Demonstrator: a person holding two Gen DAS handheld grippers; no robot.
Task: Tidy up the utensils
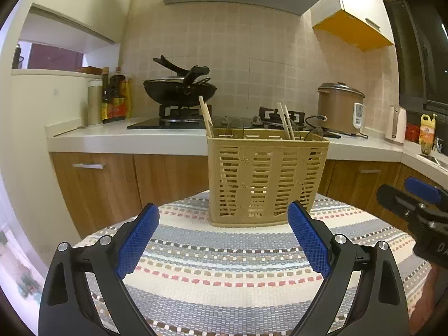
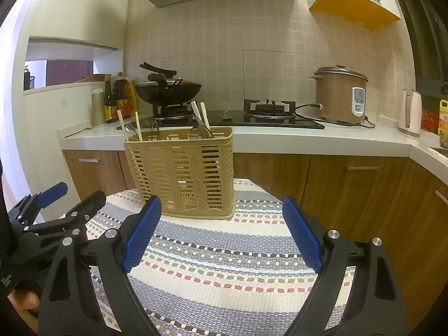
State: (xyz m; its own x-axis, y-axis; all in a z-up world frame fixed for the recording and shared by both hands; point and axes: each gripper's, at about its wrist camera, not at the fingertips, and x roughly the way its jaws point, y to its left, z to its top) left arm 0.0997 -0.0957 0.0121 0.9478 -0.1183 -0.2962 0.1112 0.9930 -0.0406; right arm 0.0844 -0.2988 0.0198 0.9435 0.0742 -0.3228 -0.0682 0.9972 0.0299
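Note:
A tan slotted utensil basket [image 1: 266,179] stands on the striped mat [image 1: 224,257] at its far edge. It also shows in the right wrist view [image 2: 184,173]. Wooden chopsticks [image 1: 205,116] and clear plastic spoons [image 1: 232,124] stick up out of it. Chopsticks [image 2: 201,114] and spoons [image 2: 200,131] also show in the right wrist view. My left gripper [image 1: 224,215] is open and empty, just short of the basket. My right gripper [image 2: 222,210] is open and empty, with the basket ahead and to its left. Each gripper appears at the edge of the other's view.
Behind the mat runs a white counter [image 1: 126,137] with a wok on a gas stove [image 1: 179,89], sauce bottles [image 1: 114,98], a brown rice cooker [image 1: 340,109] and a white kettle [image 1: 396,124]. Wooden cabinets [image 2: 322,184] stand below the counter.

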